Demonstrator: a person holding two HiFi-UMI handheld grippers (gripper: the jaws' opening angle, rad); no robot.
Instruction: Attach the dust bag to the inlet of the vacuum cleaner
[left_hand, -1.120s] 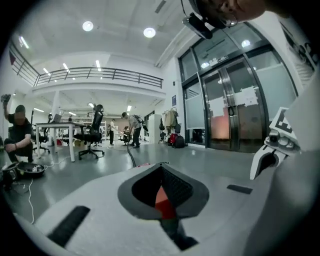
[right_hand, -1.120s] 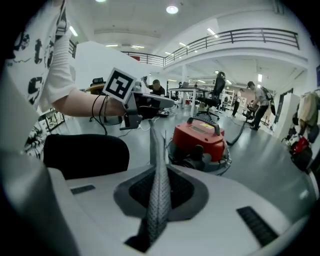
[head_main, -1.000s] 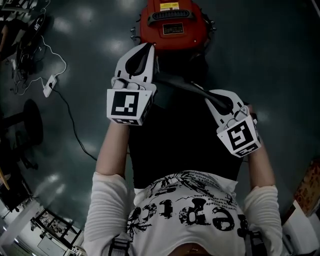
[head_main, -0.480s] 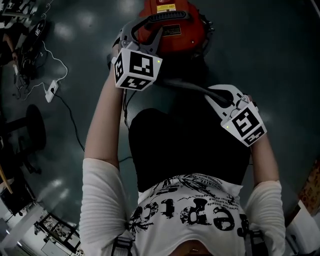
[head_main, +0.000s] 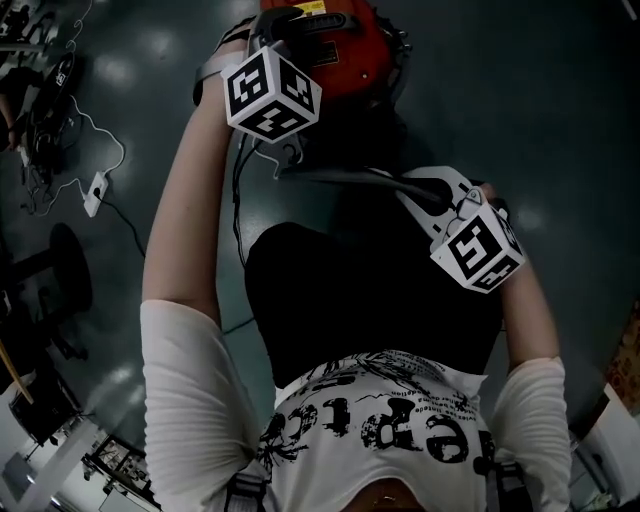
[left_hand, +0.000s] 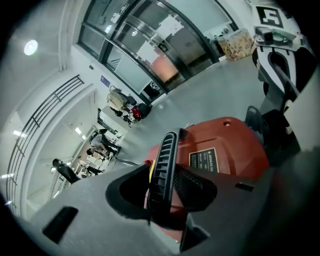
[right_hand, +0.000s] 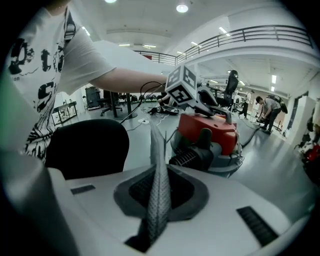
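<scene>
Glossy grey floor (head_main: 560, 120), glazed doors (left_hand: 165, 60)

I look steeply down my own front. A red vacuum cleaner (head_main: 350, 60) sits at the top centre of the frame on a dark, glossy floor (head_main: 560, 110). My left tool (head_main: 268, 28), with its checkered marker cube, reaches to the cleaner at upper left. Its jaws have just been opening, close by the black handle (head_main: 325, 22). My right tool (head_main: 408, 186), right of centre, points up and left and grips the thin grey top edge of the black dust bag (head_main: 370, 300), which fills the middle. A white printed shirt (head_main: 380, 425) spans the bottom. A white power strip (head_main: 94, 192) and its cable lie at the left edge.
</scene>
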